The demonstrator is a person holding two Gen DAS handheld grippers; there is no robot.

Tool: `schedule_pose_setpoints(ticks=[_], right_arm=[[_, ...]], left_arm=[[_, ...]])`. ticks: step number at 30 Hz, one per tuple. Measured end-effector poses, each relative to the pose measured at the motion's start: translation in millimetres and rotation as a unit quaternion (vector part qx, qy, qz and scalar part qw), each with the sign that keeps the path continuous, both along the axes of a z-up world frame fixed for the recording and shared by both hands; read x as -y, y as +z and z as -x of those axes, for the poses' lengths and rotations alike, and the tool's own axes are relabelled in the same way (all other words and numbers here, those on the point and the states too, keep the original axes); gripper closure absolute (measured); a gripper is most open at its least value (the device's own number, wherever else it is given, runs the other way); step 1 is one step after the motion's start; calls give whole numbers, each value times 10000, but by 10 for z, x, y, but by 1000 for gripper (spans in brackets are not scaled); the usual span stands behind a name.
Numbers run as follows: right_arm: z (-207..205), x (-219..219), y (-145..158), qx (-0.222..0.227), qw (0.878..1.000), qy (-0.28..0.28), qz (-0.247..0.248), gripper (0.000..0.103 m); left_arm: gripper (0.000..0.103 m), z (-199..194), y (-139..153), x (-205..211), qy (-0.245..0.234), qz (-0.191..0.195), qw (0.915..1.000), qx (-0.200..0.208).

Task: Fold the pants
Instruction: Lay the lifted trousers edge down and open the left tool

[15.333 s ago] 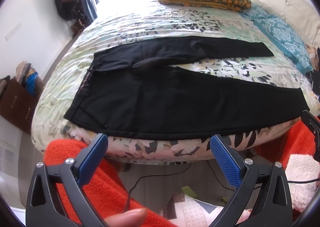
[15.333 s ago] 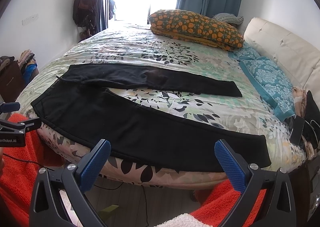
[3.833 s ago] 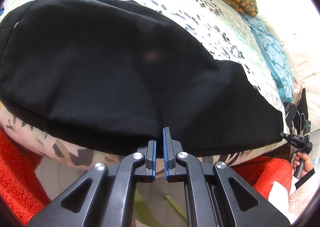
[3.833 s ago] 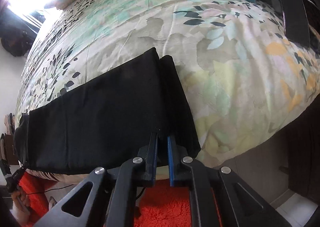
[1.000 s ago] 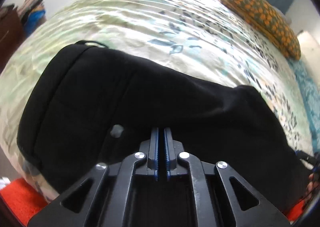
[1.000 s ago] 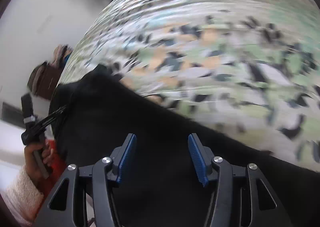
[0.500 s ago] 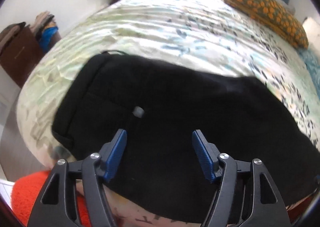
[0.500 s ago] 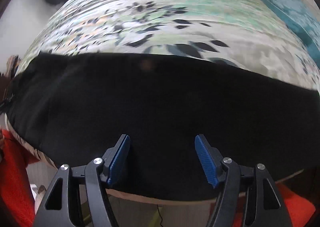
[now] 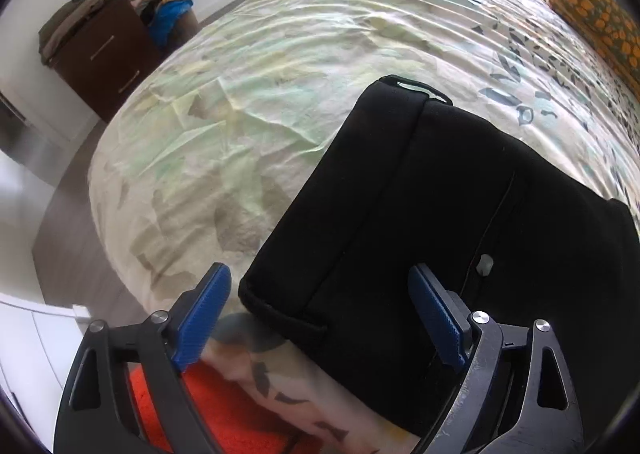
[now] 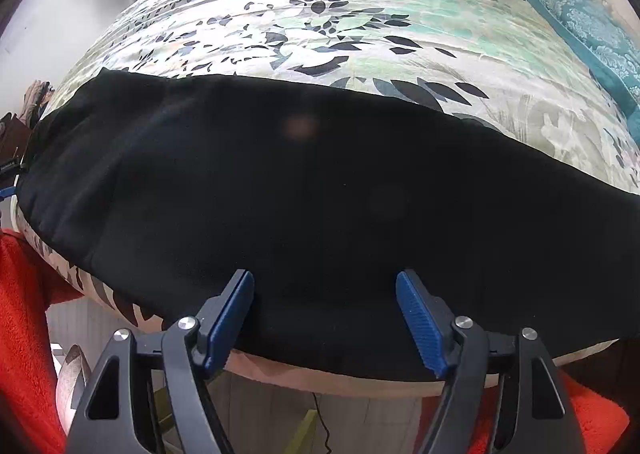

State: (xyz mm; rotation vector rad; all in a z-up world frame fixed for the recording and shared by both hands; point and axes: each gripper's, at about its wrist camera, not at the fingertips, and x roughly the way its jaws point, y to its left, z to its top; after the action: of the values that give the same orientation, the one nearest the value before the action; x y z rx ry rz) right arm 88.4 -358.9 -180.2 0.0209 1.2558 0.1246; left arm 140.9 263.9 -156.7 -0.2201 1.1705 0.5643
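Note:
The black pants lie along the near edge of the bed, one leg folded over the other. In the left wrist view the waistband end points left, with a belt loop at its far corner. My left gripper is open and empty, its jaws on either side of the waistband's near corner. My right gripper is open and empty over the near edge of the pants' middle.
The floral bedspread covers the bed. An orange patterned pillow and a teal pillow lie at the head. A brown dresser with clothes stands left. An orange rug lies on the floor below.
Both grippers, shut on the pants 3.8 s ago, have let go and stand open. The left gripper has swung left to the waistband end. The right has barely moved.

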Motion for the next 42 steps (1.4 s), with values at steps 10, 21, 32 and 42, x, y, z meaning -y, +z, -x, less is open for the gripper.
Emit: schedule_pose_setpoints(ticks=[10,21,32,42], right_arm=[[10,-50,2,39,10000,34,69,26],[426,1287,519,981,9660,-2268,-761,26],[907,3213,584,1074,8985,-3661,-2173,25],[616,3481,-141,-268,9032,-3118,-2937,25]], left_arm=[[16,241,519,1257,-1880,802,9705,1280],[11,318,-195,2742,-3795,302,9244,-232],[13,303,417,3377,-4514,978,8827,871],[17,345,-90,3746,-4653,835,8810,197]])
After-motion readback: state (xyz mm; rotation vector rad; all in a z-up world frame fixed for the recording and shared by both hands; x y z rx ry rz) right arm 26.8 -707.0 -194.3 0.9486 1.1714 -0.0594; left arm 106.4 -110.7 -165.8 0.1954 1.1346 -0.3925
